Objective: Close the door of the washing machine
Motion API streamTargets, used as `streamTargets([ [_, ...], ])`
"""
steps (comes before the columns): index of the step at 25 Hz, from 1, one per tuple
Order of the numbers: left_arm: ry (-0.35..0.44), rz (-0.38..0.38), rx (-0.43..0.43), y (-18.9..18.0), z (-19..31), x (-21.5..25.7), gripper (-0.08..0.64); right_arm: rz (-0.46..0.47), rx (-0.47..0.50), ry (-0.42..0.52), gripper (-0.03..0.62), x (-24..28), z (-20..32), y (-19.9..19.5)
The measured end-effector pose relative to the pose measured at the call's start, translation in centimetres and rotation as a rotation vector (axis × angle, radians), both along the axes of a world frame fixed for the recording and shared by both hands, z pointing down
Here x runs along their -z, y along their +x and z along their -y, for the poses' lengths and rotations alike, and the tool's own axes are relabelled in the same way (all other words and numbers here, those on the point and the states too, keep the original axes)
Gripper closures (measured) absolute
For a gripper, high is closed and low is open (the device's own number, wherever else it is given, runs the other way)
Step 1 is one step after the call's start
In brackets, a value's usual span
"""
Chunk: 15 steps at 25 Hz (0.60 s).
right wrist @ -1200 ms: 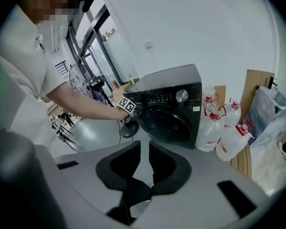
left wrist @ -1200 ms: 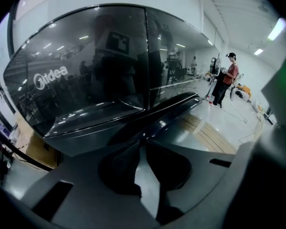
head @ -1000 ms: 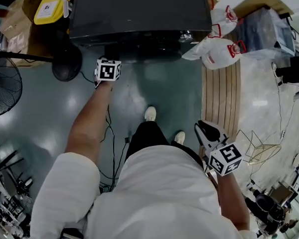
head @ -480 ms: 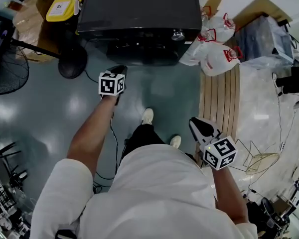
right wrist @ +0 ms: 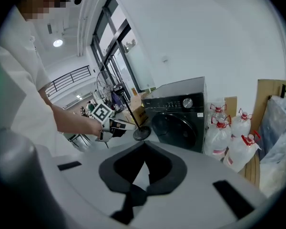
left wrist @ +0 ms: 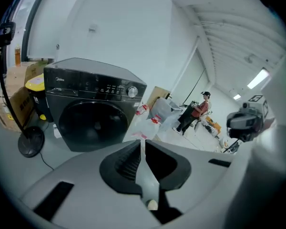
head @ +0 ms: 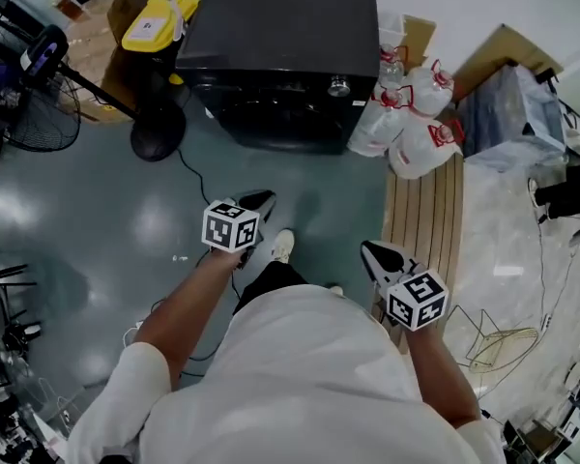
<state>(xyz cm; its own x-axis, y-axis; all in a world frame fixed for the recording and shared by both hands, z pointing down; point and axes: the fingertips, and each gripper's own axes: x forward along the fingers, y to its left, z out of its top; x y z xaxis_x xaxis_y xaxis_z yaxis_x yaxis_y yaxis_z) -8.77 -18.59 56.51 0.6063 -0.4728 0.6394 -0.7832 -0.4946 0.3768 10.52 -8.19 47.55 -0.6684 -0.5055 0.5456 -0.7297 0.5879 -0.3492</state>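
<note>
Your left gripper (head: 261,199) and right gripper (head: 372,251) are both pinched shut on nothing, well back from the washing machine (head: 280,56).
You hold them clear of the machine, likely because nothing is left to push: its round door (left wrist: 93,123) already looks flush with its front. Water jugs (head: 411,124) stand just beside it.

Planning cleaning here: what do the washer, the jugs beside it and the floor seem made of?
Washer: likely painted metal, dark satin, soft sheen on top. Jugs: translucent plastic, red caps. Floor: smooth glossy coating, perhaps epoxy; it mirrors lights.
</note>
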Motion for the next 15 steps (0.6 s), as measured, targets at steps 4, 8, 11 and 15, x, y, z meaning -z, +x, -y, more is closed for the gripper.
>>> streamTargets([
  [4,0.002,-0.059,-0.065,3.4,-4.9,3.1,0.521,0.012,0.036,0.024,0.583,0.6,-1.4,0.4],
  [8,0.046,-0.063,-0.137,6.1,-8.9,5.7,0.522,0.021,0.067,0.03,0.584,0.8,-3.5,0.8],
  [11,0.078,-0.053,-0.184,7.5,-11.4,7.2,0.522,0.025,0.09,0.032,0.584,1.0,-5.0,1.1],
  [15,0.091,-0.08,-0.184,8.8,-14.1,8.6,0.522,0.019,0.115,0.035,0.584,1.0,-6.6,1.8],
])
